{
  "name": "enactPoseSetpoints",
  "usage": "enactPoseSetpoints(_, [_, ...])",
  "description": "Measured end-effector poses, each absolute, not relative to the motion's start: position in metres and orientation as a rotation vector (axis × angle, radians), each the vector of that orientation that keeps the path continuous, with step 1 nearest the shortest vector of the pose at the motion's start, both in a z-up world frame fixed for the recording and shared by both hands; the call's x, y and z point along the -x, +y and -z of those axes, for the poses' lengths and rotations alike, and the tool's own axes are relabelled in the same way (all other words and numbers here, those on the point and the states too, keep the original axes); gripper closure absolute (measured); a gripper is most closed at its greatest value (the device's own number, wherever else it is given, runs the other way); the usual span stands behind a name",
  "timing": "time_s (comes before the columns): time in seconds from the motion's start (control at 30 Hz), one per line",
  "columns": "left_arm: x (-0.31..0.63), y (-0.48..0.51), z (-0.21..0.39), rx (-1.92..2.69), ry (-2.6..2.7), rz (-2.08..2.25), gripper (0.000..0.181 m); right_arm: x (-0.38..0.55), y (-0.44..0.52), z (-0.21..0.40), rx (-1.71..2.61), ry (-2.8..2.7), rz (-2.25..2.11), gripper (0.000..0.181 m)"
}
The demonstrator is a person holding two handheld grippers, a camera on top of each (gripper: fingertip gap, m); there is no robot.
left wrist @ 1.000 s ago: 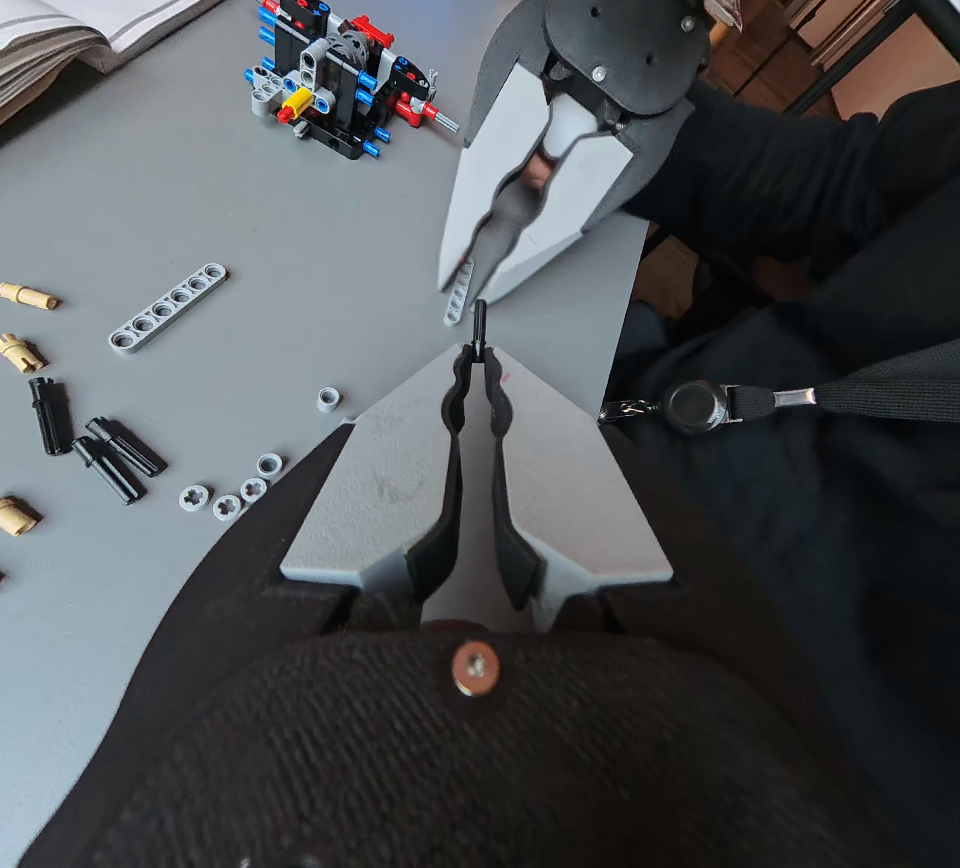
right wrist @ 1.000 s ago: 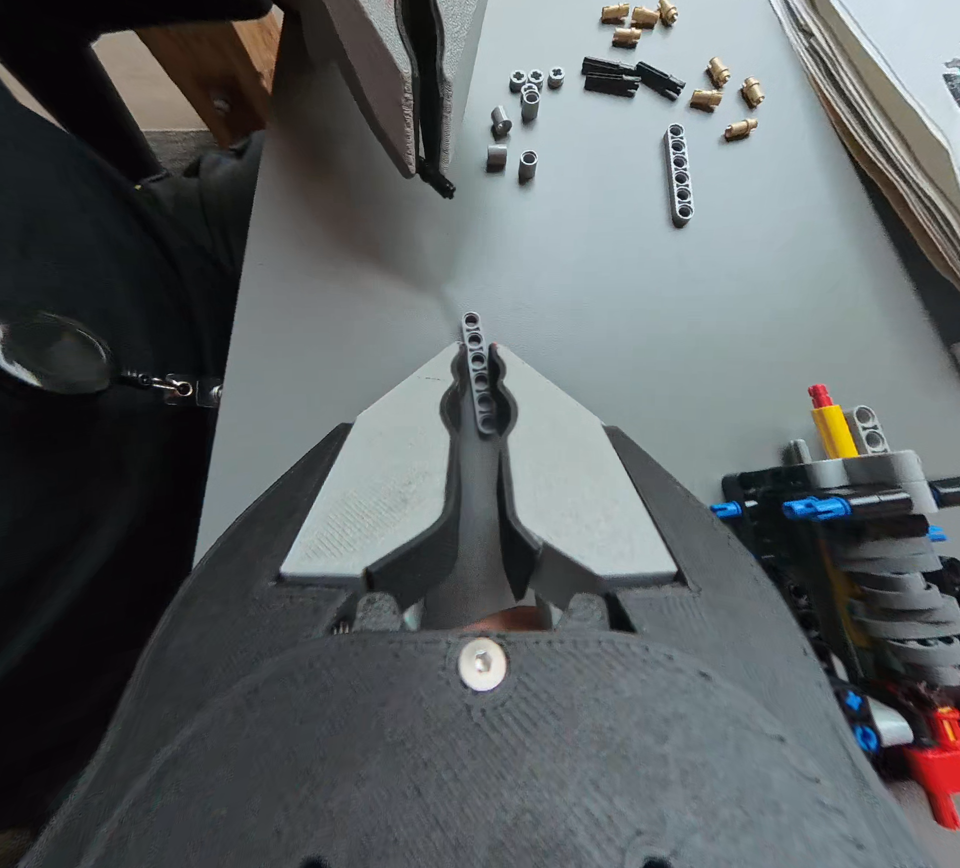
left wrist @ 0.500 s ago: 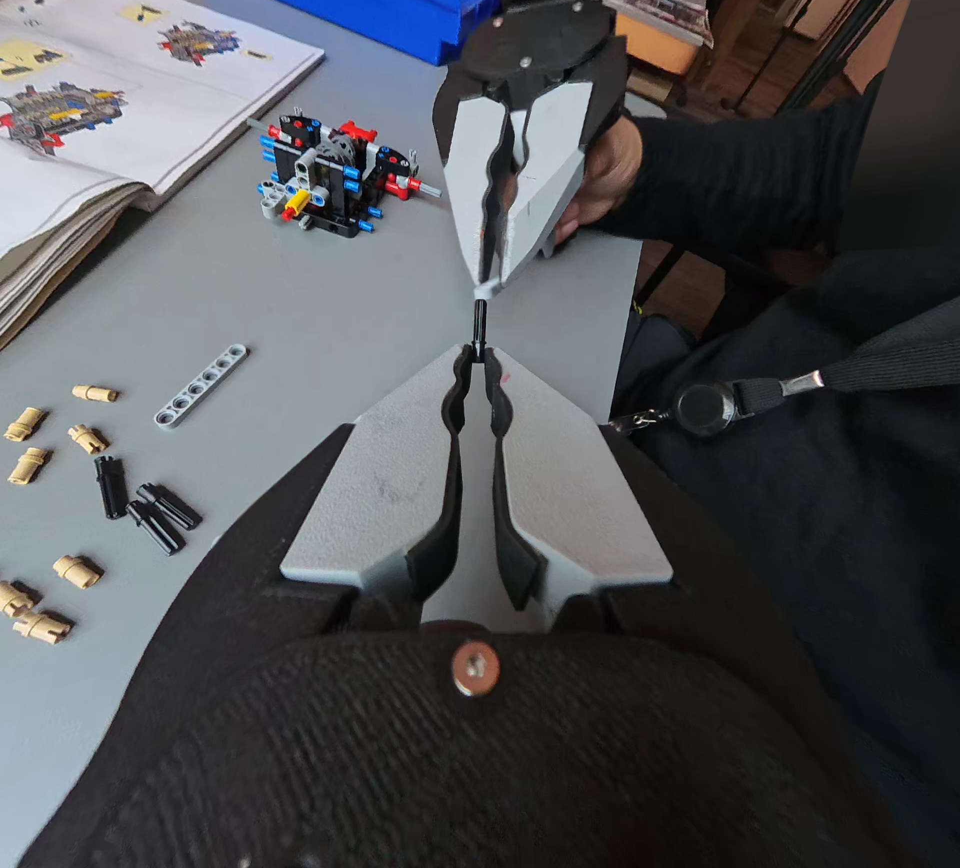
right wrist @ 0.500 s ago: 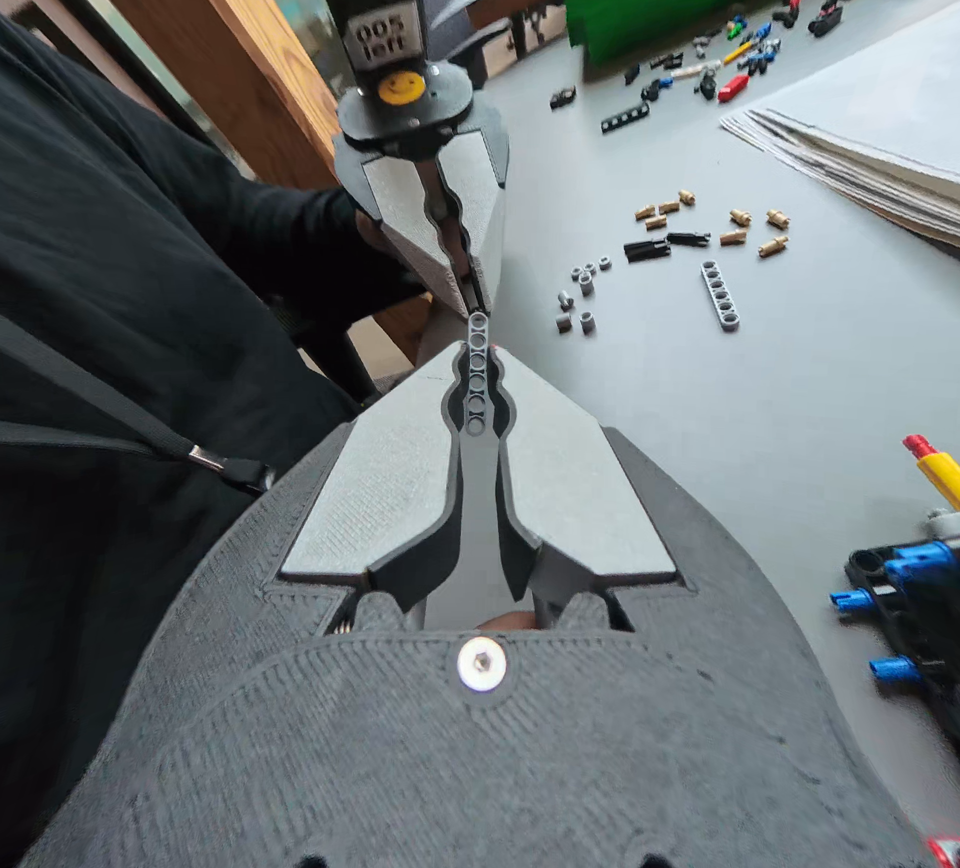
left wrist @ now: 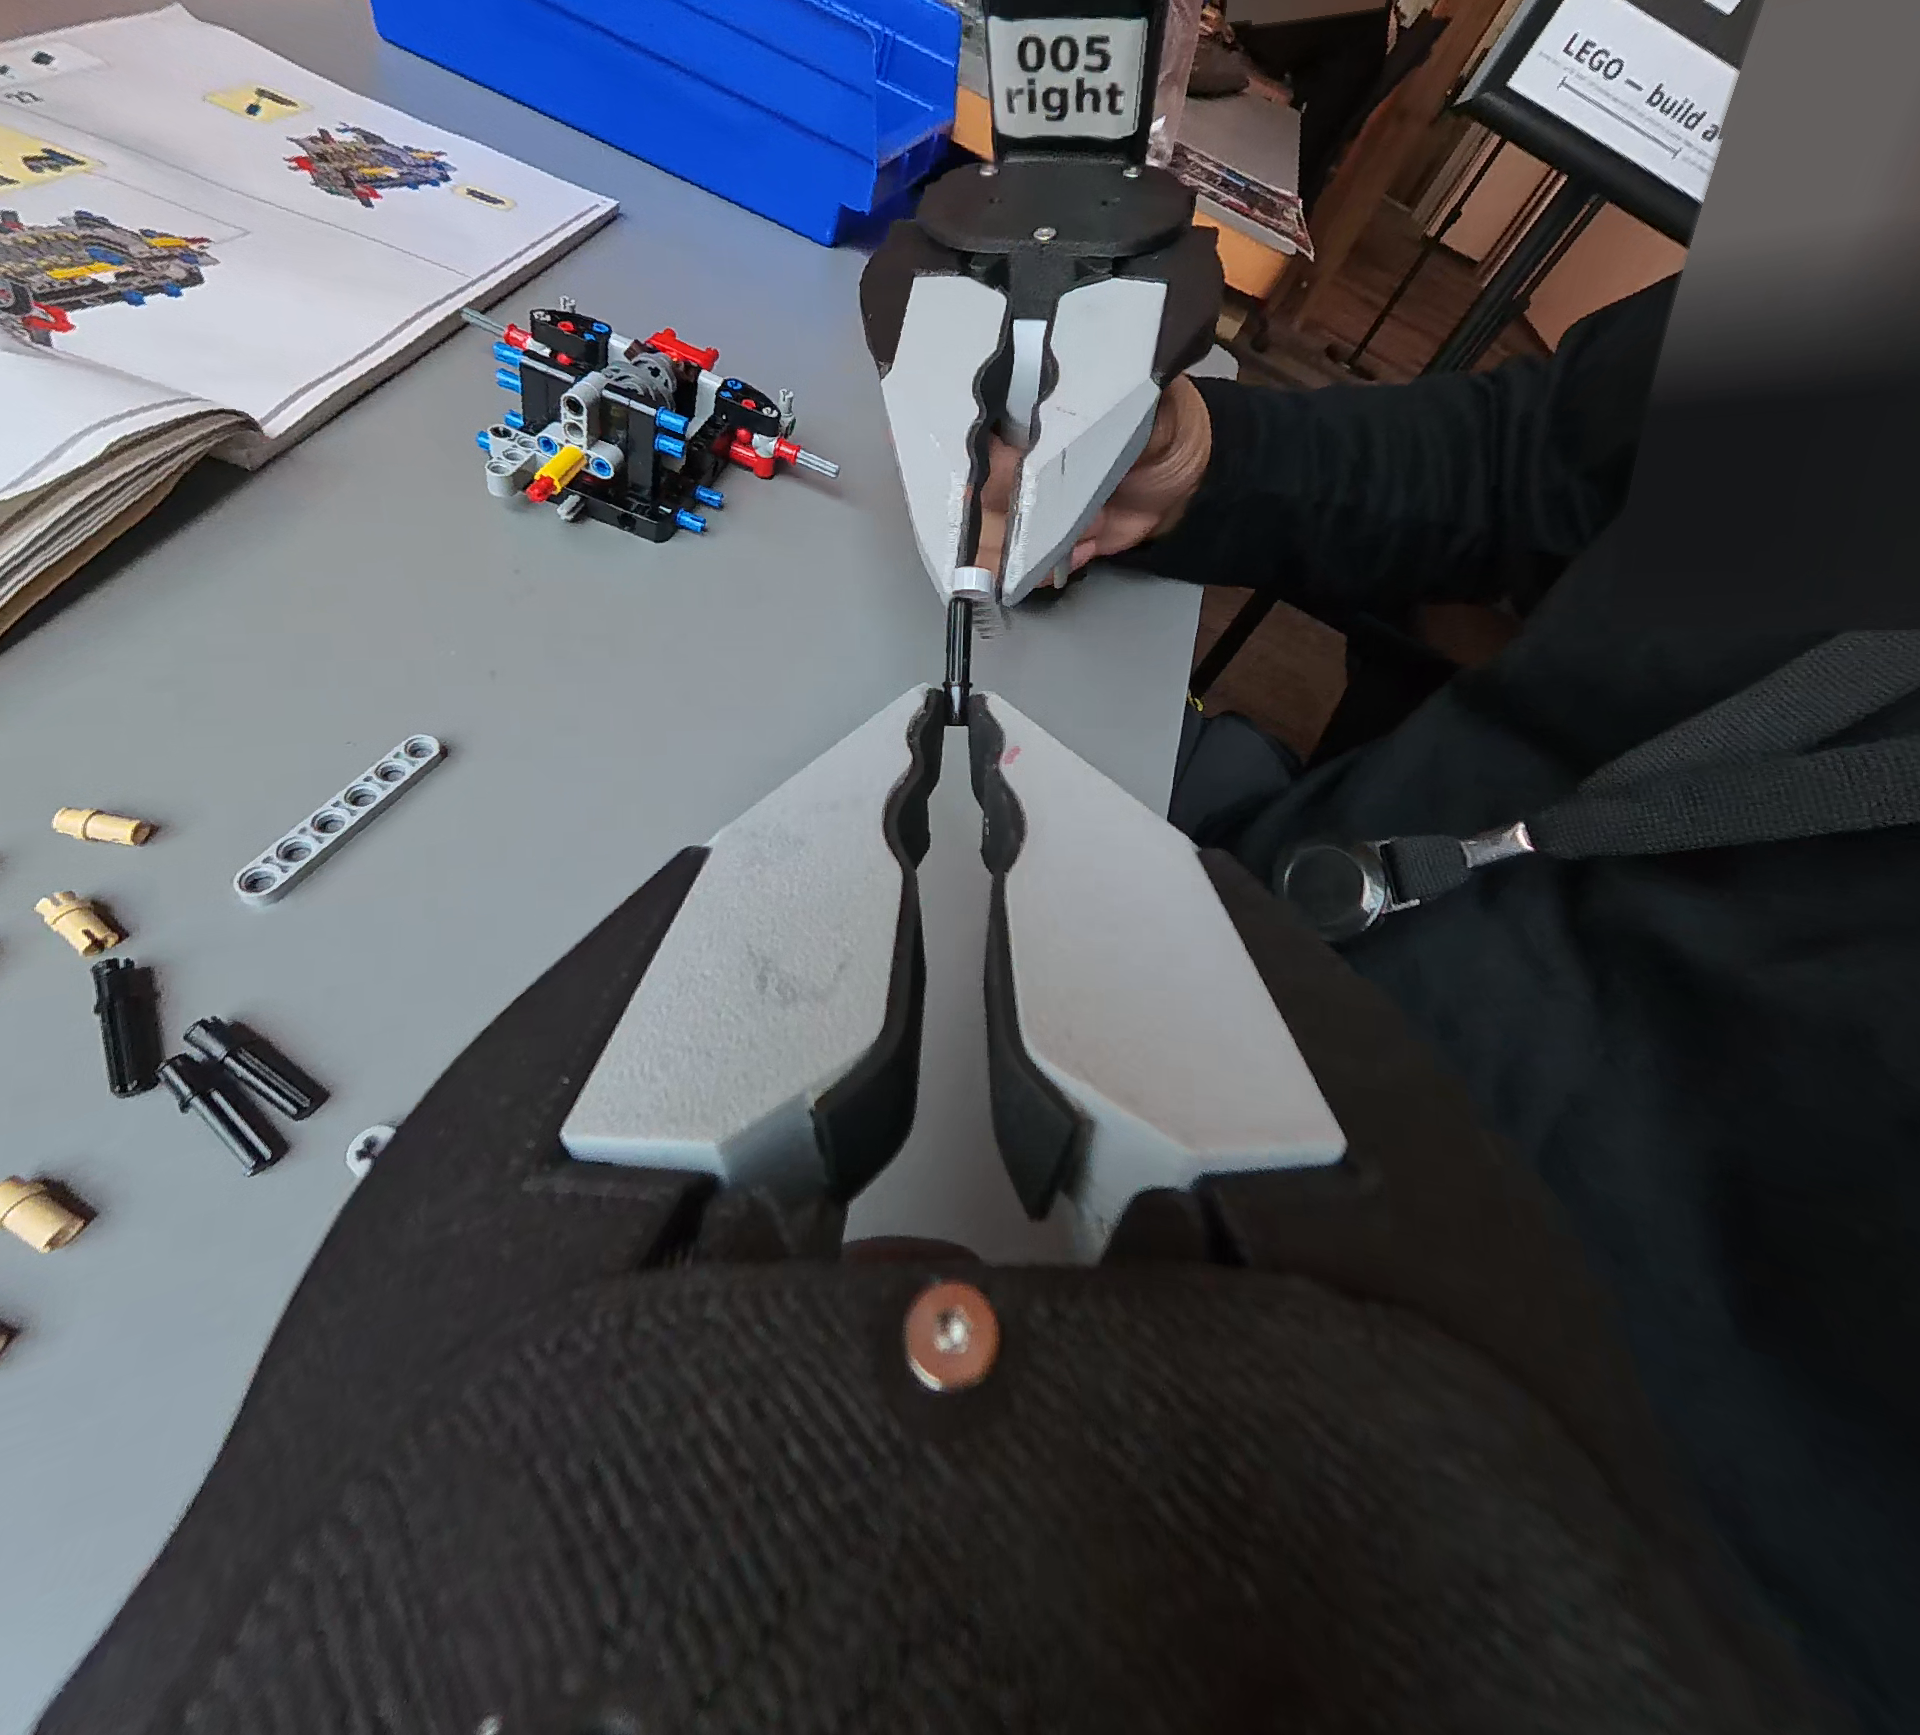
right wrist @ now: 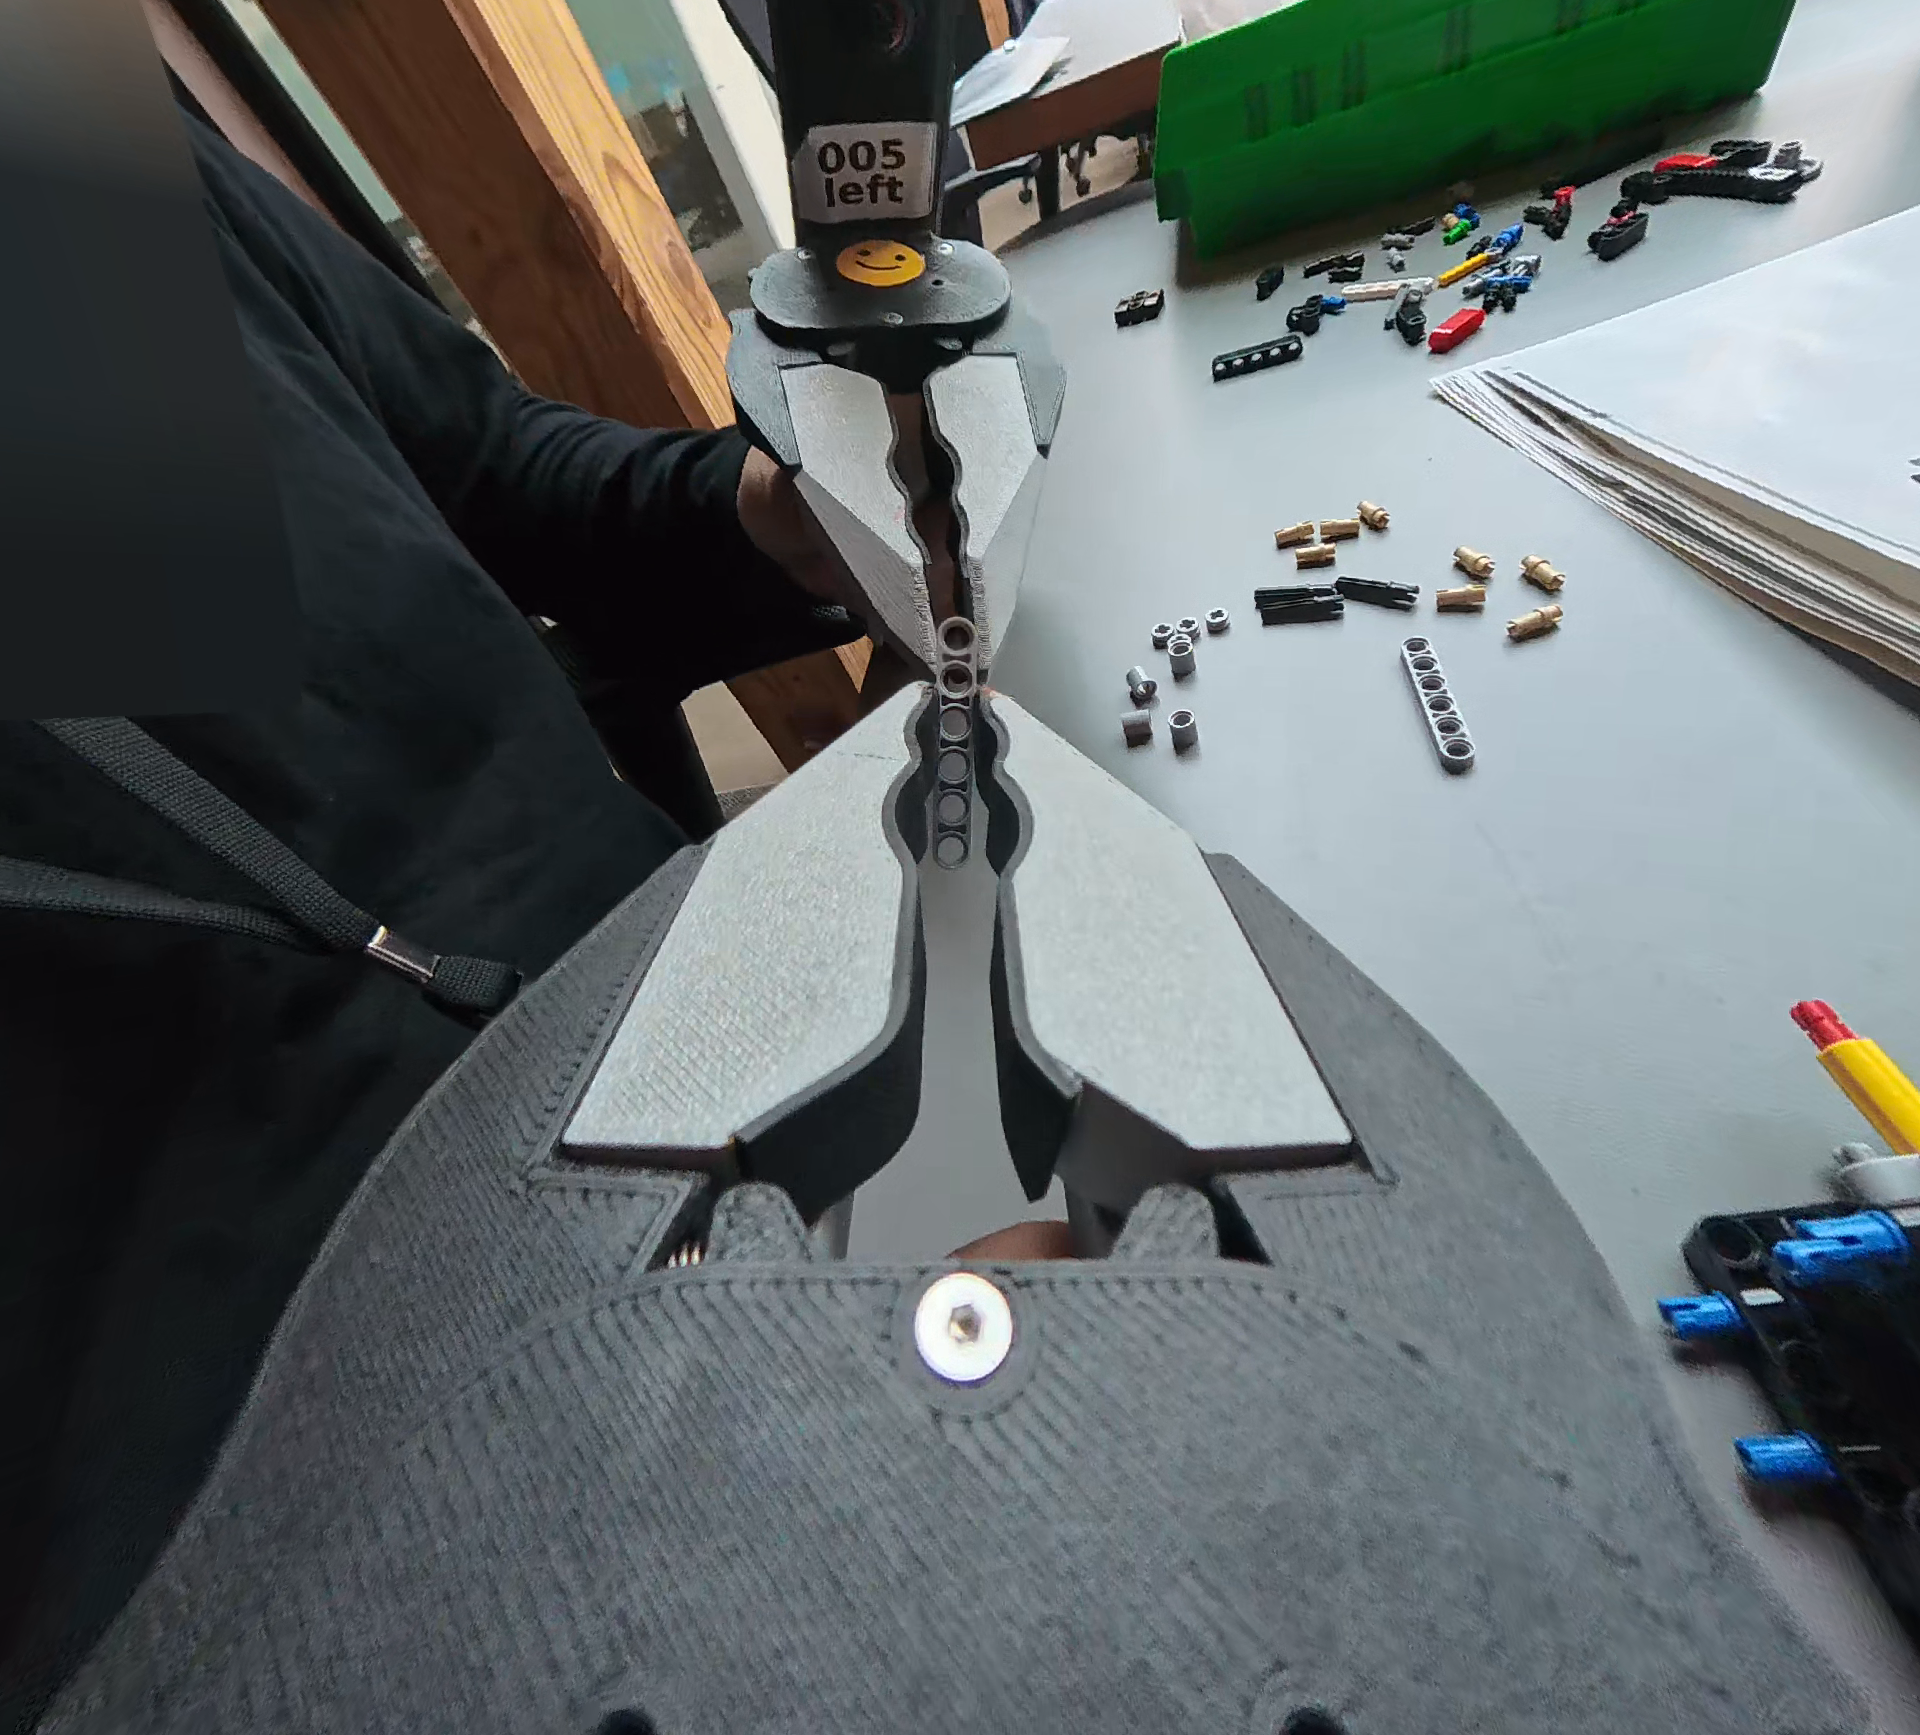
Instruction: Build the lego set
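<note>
My left gripper is shut on a black pin that sticks out past its tips. My right gripper is shut on a grey beam with holes, held lengthwise between its fingers. The two grippers face each other tip to tip above the table's near edge. In the left wrist view the pin's free end touches the beam's end at the right gripper's tips. In the right wrist view the left gripper stands just behind the beam and the pin is hidden. The partly built model sits on the table.
An open instruction booklet and a blue bin lie beyond the model. A second grey beam, black pins, tan pins and grey bushes lie loose. A green bin stands behind several scattered parts. Left and right tips are no more than a few centimetres apart.
Both grippers have risen and tilted from looking down at the table to facing each other. The pin's tip has closed on the beam's end and now touches it.
</note>
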State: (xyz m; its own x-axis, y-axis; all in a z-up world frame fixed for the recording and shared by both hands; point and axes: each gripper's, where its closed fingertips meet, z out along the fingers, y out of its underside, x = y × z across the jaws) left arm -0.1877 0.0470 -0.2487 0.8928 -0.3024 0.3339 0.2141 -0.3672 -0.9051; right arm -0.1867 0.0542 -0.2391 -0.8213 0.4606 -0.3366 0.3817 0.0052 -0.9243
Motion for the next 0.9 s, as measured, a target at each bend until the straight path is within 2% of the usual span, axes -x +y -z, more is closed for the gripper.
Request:
enactPoseSetpoints(0.47, [0.181,0.047,0.260,1.952,0.138,0.516,0.179,0.179,0.054,0.260,0.774,-2.394,-1.710,0.178])
enactPoseSetpoints(0.67, [0.170,0.046,0.284,2.112,0.237,0.481,0.179,0.170,0.048,0.289,0.649,-2.564,-1.456,0.178])
enactPoseSetpoints(0.9, [0.169,0.048,0.289,2.150,0.236,0.478,0.179,0.170,0.046,0.294,0.660,-2.568,-1.435,0.177])
